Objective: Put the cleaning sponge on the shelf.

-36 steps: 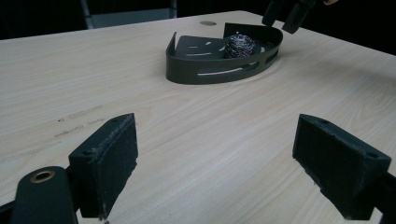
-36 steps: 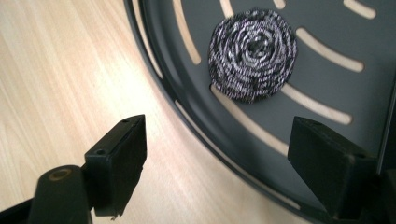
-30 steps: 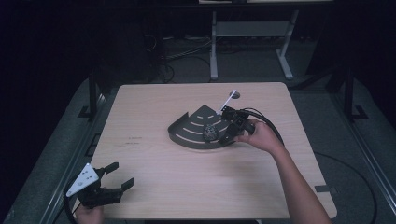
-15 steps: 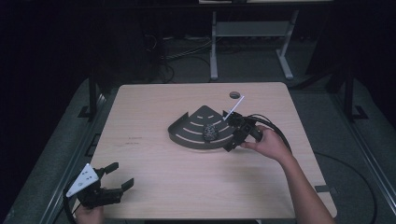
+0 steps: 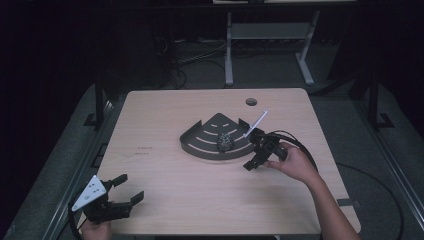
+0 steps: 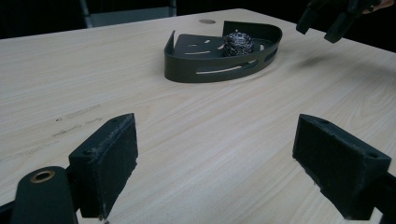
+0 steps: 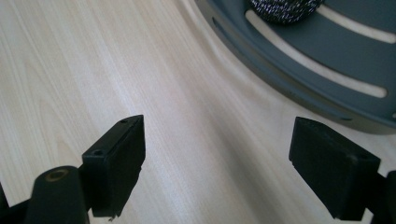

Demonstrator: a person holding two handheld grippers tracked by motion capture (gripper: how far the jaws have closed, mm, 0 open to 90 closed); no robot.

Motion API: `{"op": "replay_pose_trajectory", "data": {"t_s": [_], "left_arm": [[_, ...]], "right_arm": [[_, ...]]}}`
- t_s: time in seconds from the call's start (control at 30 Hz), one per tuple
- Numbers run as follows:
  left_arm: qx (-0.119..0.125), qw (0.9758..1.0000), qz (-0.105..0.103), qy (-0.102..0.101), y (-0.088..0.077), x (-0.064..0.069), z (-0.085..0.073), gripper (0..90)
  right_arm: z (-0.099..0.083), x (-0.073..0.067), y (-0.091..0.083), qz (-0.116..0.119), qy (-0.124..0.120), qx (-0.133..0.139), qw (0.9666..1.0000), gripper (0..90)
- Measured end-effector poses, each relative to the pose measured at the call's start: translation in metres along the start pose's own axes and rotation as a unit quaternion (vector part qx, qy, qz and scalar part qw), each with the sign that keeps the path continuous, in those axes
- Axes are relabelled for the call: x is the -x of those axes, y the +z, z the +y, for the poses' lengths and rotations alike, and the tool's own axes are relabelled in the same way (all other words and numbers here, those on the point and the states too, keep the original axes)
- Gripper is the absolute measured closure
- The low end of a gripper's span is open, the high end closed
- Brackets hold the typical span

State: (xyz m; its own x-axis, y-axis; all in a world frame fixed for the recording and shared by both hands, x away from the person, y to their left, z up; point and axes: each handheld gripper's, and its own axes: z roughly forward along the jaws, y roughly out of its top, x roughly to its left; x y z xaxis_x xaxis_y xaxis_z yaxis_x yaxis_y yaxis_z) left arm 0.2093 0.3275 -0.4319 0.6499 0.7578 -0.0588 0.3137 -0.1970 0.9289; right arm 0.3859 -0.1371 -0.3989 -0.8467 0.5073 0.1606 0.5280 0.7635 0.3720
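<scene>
The steel scrubber (image 5: 225, 142) lies in the dark fan-shaped tray (image 5: 200, 145) at mid-surface, against the curved wall. The right tool (image 5: 253, 150) stands just beside the tray's curved rim, its jaws wide with nothing between them and just now opening further. I judge the placing step done and the release finishing (the scrubber sits free of both jaws). The next move calls for drawing that tool clear without catching the rim. The left tool (image 5: 127, 191) hovers near the surface's (image 5: 165, 110) near-left corner, jaws wide and empty, close to the edge. Bare wood lies open between them for movement.
</scene>
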Motion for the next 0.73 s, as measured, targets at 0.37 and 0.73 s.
{"op": "replay_pose_trajectory", "data": {"t_s": [0.37, 0.73], "left_arm": [[0.0, 1.0, -0.001, 0.0, 0.0, 0.0, 0.0, 13.3], [-0.001, 1.0, -0.001, 0.002, 0.001, 0.0, 0.0, 13.3]], "right_arm": [[-0.02, -0.006, 0.004, 0.003, 0.005, 0.012, 0.9999, 18.2], [-0.042, -0.018, 0.011, 0.007, 0.005, 0.022, 0.9997, 18.1]]}}
